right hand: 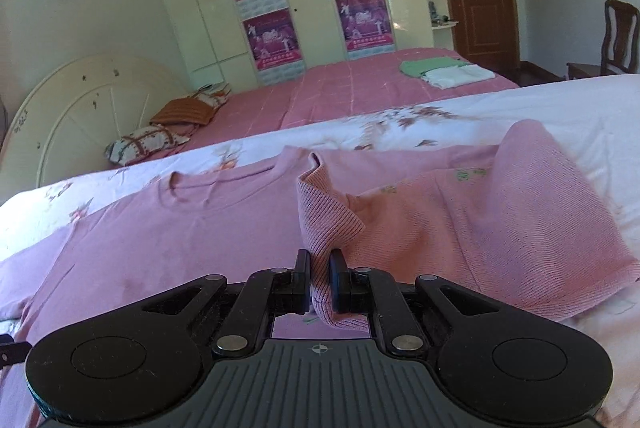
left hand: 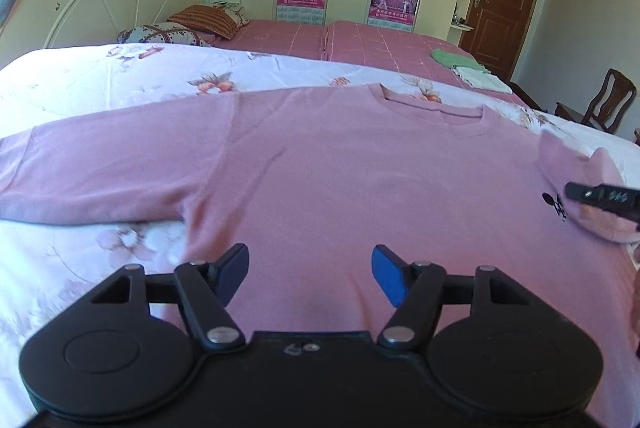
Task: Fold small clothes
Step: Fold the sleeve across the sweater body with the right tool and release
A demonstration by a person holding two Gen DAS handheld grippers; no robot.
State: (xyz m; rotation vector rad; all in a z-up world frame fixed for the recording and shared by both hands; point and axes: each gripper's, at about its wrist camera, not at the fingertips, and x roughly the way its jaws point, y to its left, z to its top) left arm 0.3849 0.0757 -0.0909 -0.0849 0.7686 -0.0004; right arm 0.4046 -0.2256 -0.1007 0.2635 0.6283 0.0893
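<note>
A pink long-sleeved top (left hand: 340, 180) lies flat, front up, on a floral white quilt (left hand: 120, 76). Its left sleeve (left hand: 100, 172) is stretched out flat. My left gripper (left hand: 310, 268) is open and empty, hovering over the lower body of the top. My right gripper (right hand: 320, 282) is shut on the right sleeve (right hand: 324, 224) near its ribbed cuff and holds it lifted and bent over the body of the top (right hand: 160, 240). The right gripper (left hand: 576, 193) with the sleeve shows at the right edge of the left wrist view.
Beyond the quilt is a pink checked bed (right hand: 360, 88) with folded green and white clothes (right hand: 448, 72) and pillows (right hand: 168, 132) by a white headboard (right hand: 80, 116). A wardrobe, a brown door and a wooden chair (right hand: 616, 40) stand behind.
</note>
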